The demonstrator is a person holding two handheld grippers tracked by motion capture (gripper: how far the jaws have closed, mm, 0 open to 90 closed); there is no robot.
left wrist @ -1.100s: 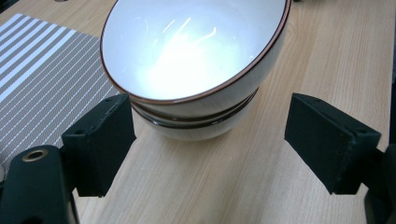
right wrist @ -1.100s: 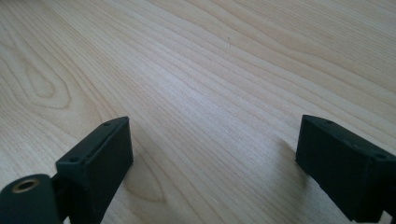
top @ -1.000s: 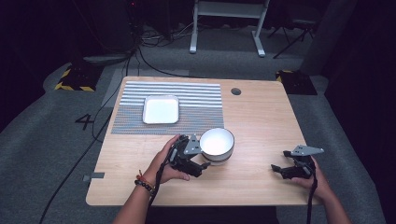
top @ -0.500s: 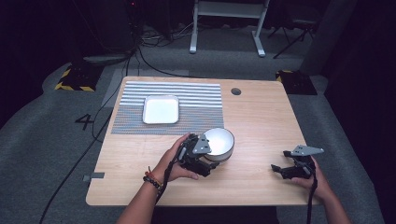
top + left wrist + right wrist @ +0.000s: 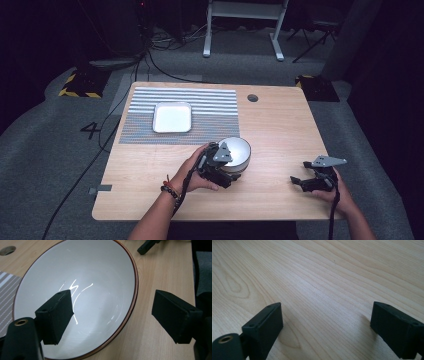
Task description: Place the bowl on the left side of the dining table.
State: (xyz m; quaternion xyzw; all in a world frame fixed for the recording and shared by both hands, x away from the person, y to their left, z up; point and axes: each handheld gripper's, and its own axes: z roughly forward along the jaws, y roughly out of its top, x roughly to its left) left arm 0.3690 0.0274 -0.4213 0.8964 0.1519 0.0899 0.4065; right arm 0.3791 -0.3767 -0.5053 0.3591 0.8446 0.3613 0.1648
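Note:
A white bowl [image 5: 240,151] with a thin brown rim stands near the middle of the wooden table [image 5: 280,130]. My left gripper [image 5: 226,164] is at the bowl's near-left edge and is open. In the left gripper view its jaws straddle the rim of the bowl [image 5: 85,287], one jaw over the inside and the other outside above the wood, and the left gripper [image 5: 112,305] does not pinch the rim. My right gripper [image 5: 299,181] rests low on the table at the right, open. Bare wood lies between the jaws of the right gripper [image 5: 327,320].
A white square tray [image 5: 172,117] sits on a striped mat [image 5: 212,112] at the back left. A round cable hole [image 5: 252,98] is in the tabletop behind the bowl. Cables and a desk frame lie on the floor beyond the table.
My left gripper has moved right and forward to the bowl, and its jaws now span the rim. The bowl and the right gripper have stayed put.

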